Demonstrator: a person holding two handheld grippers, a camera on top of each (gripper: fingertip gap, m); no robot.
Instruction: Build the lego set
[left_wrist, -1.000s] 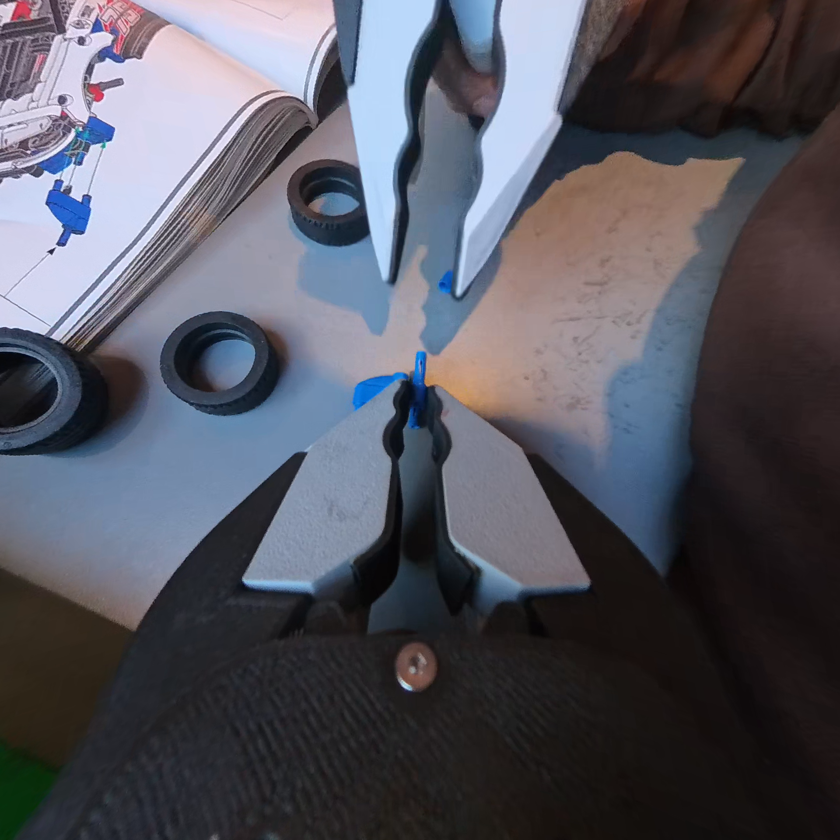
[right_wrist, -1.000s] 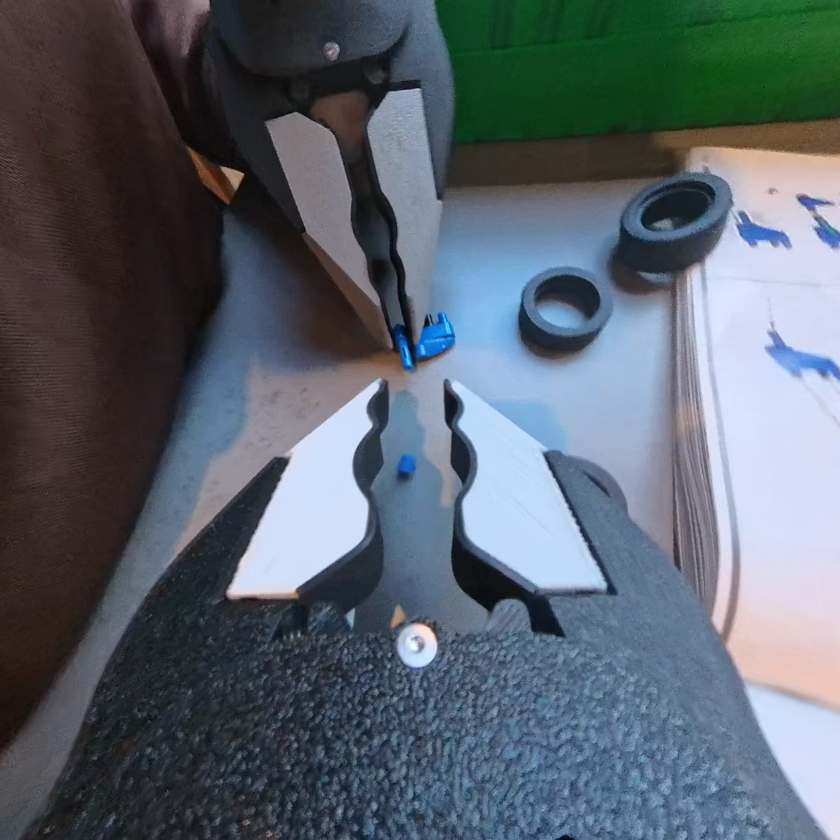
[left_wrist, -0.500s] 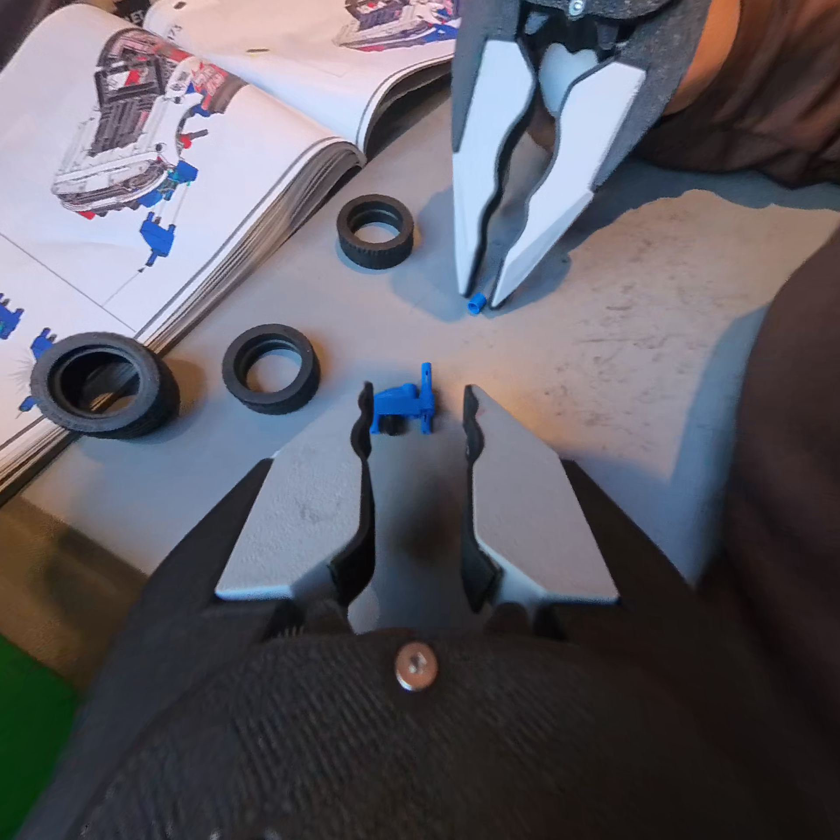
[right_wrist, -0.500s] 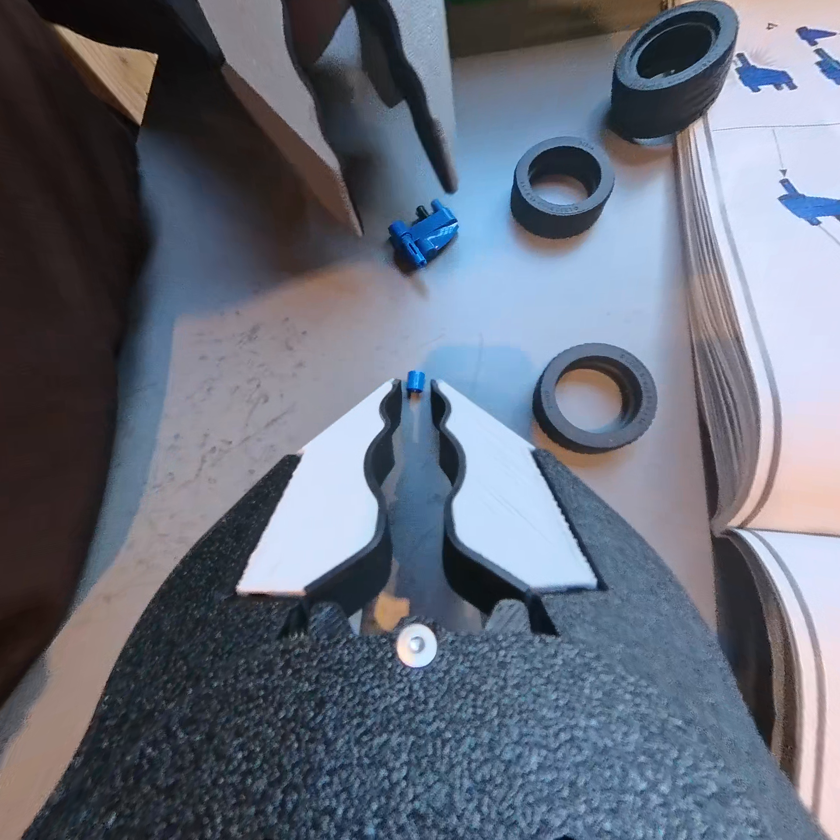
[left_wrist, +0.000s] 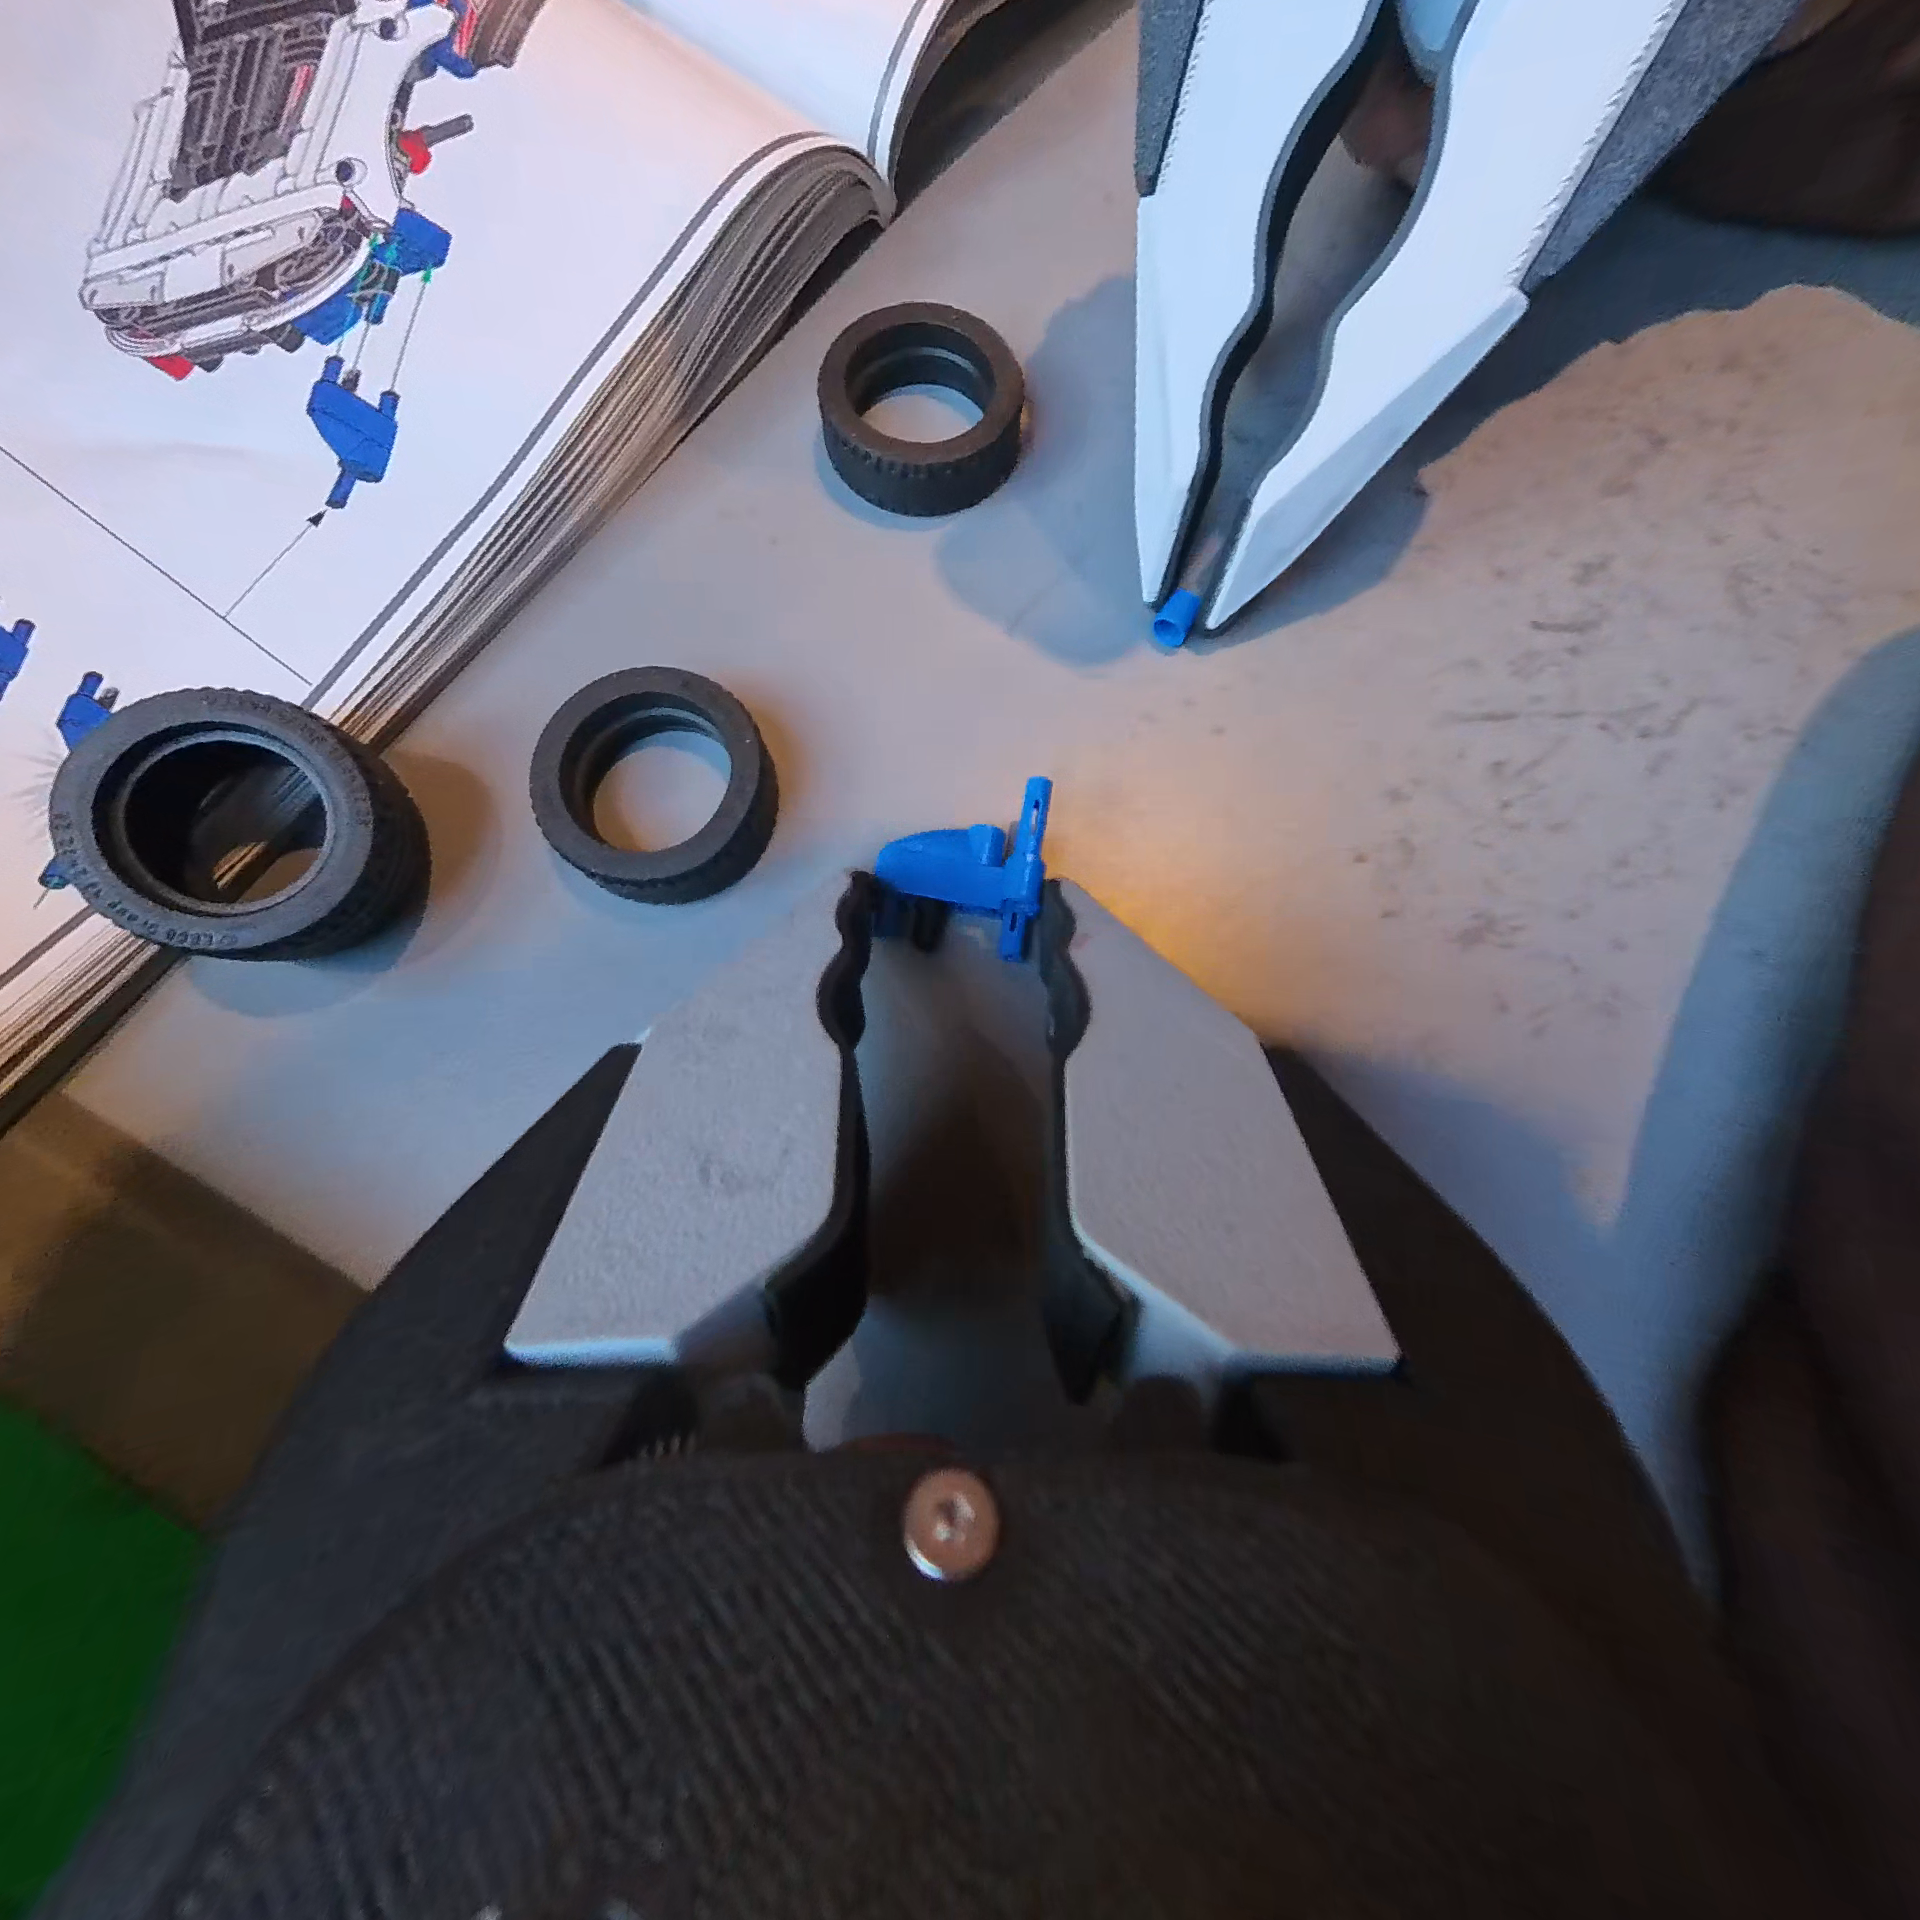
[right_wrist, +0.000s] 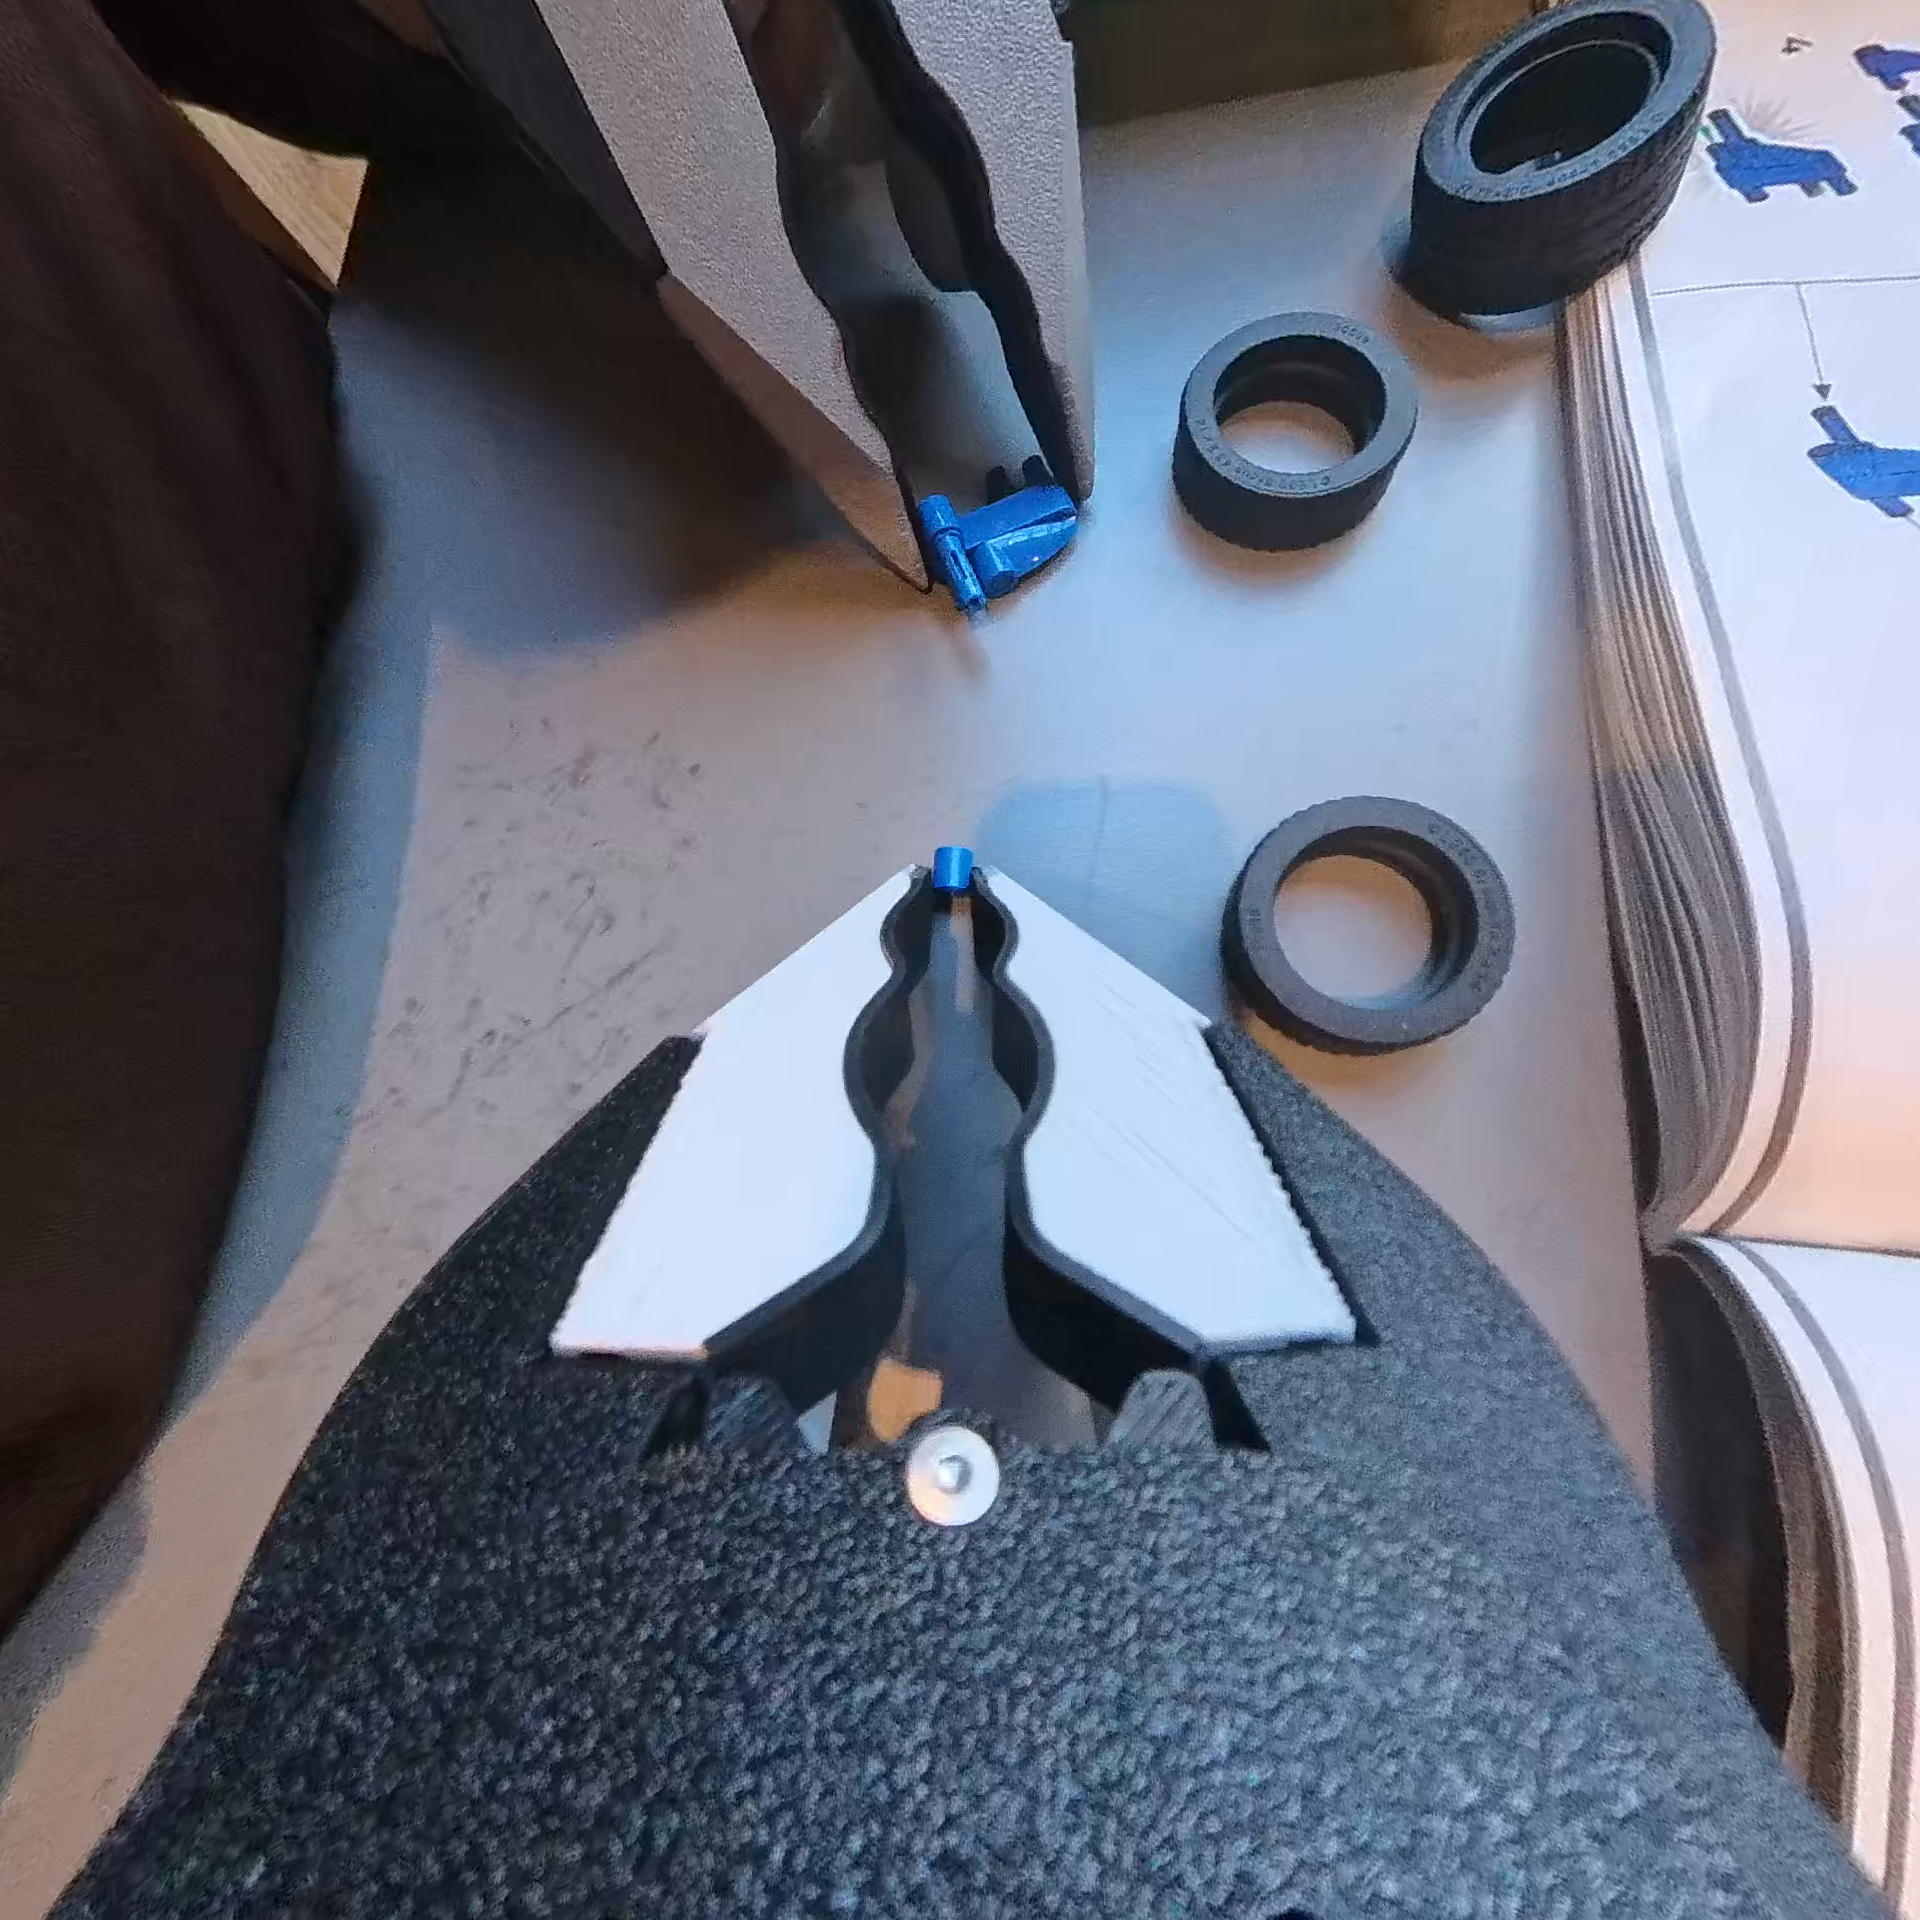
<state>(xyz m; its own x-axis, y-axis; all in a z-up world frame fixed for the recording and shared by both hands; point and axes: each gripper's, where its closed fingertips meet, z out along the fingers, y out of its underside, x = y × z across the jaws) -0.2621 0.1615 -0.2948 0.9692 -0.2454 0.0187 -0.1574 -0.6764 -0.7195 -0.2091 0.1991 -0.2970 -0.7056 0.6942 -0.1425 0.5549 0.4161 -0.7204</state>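
A small blue peg (right_wrist: 952, 869) is pinched at the very tips of the right claw (right_wrist: 951, 881), whose fingers are drawn almost together around it just above the grey counter (right_wrist: 665, 790). The same peg (left_wrist: 1173, 630) is seen from the left wrist view, protruding from the white fingertips of the right claw (left_wrist: 1184, 615).

A blue lego assembly (left_wrist: 961, 871) is framed by the tips of the left claw (left_wrist: 951, 914), which is set at a moderate gap with a fingertip on each side of the piece; whether it is actually gripped cannot be told. In the right wrist view the assembly (right_wrist: 1003, 542) is seen lying on the counter between those grey fingers.

Two small black tyres (left_wrist: 652, 783) (left_wrist: 921, 409) are laid flat on the counter to the left, and a larger tyre (left_wrist: 241, 821) is rested against the edge of an open instruction booklet (left_wrist: 312, 312). The peg and the assembly are kept apart.
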